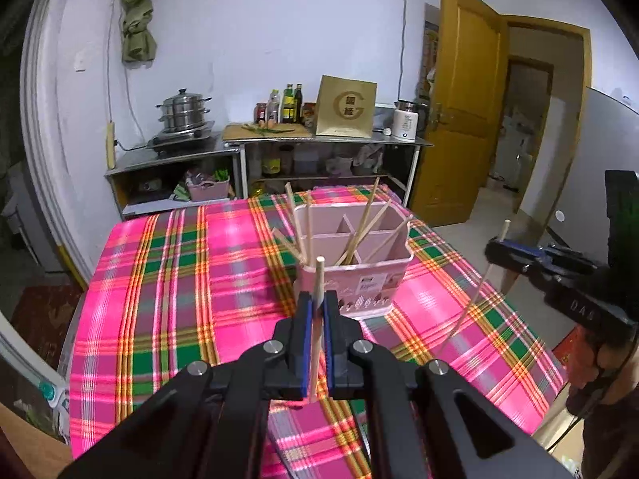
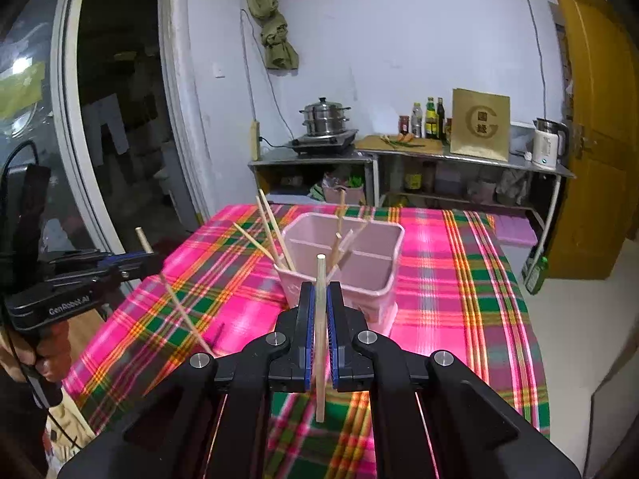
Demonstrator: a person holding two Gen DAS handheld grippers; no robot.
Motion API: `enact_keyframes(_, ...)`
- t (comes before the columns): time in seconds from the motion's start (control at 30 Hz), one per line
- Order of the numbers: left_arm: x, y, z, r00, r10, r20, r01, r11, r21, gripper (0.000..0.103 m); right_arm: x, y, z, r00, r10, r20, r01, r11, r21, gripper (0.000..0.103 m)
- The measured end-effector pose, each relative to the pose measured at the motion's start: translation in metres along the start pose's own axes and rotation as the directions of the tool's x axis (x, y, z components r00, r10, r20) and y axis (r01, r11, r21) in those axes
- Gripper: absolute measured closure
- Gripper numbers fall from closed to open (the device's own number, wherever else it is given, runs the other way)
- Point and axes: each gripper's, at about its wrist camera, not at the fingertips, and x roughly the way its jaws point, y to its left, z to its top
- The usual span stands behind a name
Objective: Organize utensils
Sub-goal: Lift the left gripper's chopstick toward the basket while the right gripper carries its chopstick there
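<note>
A pink utensil holder [image 1: 355, 251] with dividers stands on the plaid tablecloth [image 1: 167, 279] and holds several wooden chopsticks [image 1: 365, 219]. It also shows in the right wrist view [image 2: 343, 263]. My left gripper [image 1: 317, 299] is shut on a wooden chopstick [image 1: 318, 279], held upright just in front of the holder. My right gripper [image 2: 319, 295] is shut on another wooden chopstick [image 2: 320, 319], also upright near the holder. The right gripper shows at the right of the left wrist view [image 1: 539, 259], and the left gripper shows at the left of the right wrist view [image 2: 100, 267].
A metal counter [image 1: 319, 141] stands behind the table with a steamer pot [image 1: 183, 109], bottles [image 1: 285, 103], a brown box [image 1: 345, 105] and a kettle [image 1: 405, 119]. A yellow door [image 1: 455, 111] stands open at right. The table edge drops off near me.
</note>
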Motion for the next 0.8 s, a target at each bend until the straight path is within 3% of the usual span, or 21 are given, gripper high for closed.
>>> enact_keyframes(0.5, 0.012, -0.008, 0.082, 0.995, -0.02, 0.097, 0.019, 1.0, 0.014, 0.097, 0.016, 0.005, 0.066, 0.992, 0.033, 0.123, -0.032, 0.999, -0.011, 0.097)
enact_keyframes(0.8, 0.033, -0.007, 0.1, 0.994, -0.031, 0.107, 0.029, 0.999, 0.022, 0.097, 0.034, -0.009, 0.087, 0.985, 0.028, 0.171, -0.033, 0.999, 0.027, 0.097)
